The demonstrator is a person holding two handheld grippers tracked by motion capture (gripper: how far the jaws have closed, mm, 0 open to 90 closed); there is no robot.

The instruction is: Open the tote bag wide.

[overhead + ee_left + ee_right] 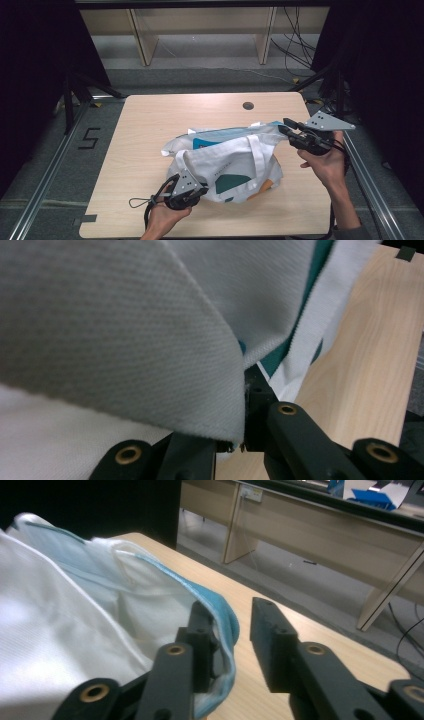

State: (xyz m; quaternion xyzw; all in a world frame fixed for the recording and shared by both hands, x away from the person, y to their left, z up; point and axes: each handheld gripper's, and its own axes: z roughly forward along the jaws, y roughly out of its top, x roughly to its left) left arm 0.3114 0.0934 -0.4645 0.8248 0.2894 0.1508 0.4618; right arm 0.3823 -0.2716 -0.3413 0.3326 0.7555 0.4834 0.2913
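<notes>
A white tote bag (230, 160) with teal and orange print lies crumpled on the wooden table (150, 130), right of the middle. My left gripper (202, 189) is at the bag's near left corner. In the left gripper view its jaws (239, 440) are shut on a fold of the white fabric (125, 340). My right gripper (286, 125) is at the bag's far right edge. In the right gripper view its jaws (232, 625) stand apart, and the bag's blue-edged rim (227, 630) hangs between them against the left jaw, unpinched.
A round cable hole (248, 105) sits near the table's far edge. Metal rails (45, 175) run along both sides of the table. Behind it stand pale wooden furniture legs (142, 40) and loose floor cables (295, 45). The table's left half is bare wood.
</notes>
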